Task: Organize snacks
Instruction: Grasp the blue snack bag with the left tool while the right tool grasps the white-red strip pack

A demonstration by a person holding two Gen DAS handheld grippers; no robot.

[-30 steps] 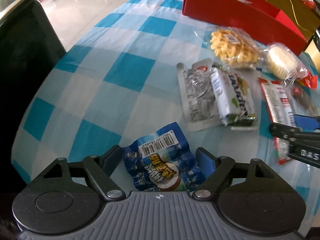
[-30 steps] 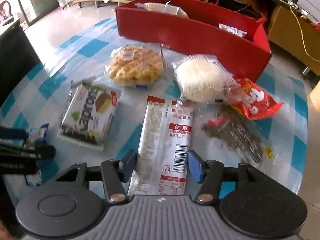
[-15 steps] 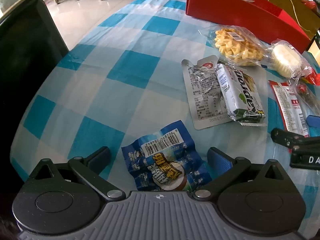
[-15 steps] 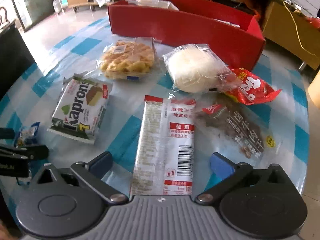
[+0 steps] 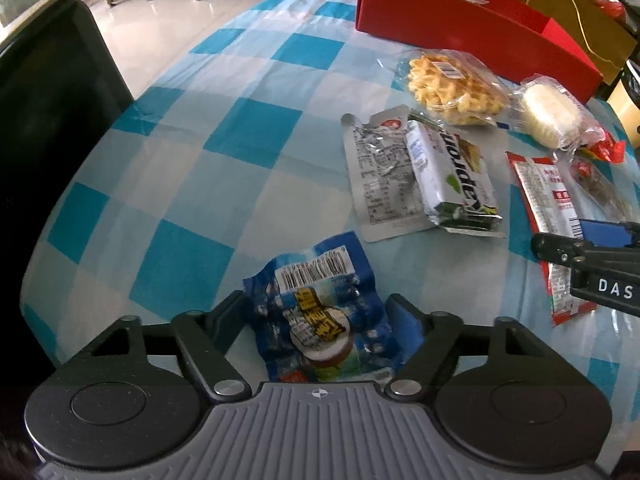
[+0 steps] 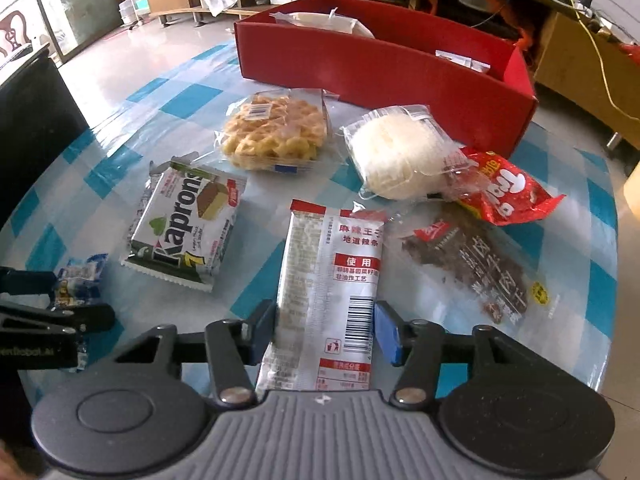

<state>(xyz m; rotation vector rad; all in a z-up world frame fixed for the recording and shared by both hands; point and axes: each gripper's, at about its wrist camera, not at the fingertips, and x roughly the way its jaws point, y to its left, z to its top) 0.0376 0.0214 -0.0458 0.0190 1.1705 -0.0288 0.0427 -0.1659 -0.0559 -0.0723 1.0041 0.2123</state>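
A blue snack packet (image 5: 316, 280) with a barcode lies crumpled near the table's front edge. My left gripper (image 5: 320, 316) is closing on it and both pads press its sides. In the right wrist view a long white and red packet (image 6: 332, 272) lies lengthwise between the fingers. My right gripper (image 6: 325, 330) is closing too, and its blue pads touch both long edges of that packet. The red box (image 6: 380, 68) stands at the back of the table with a few wrapped items inside.
On the blue checked cloth (image 5: 200, 160) lie a Kaprons wafer pack (image 6: 188, 220), a bagged waffle (image 6: 276, 132), a white bun in plastic (image 6: 396, 160), a red bag (image 6: 504, 192) and a dark clear packet (image 6: 468, 268). A black chair (image 5: 48, 100) stands left.
Both grippers stood wide open half a second ago and have closed in on their packets. The blue packet is now squeezed and wrinkled.
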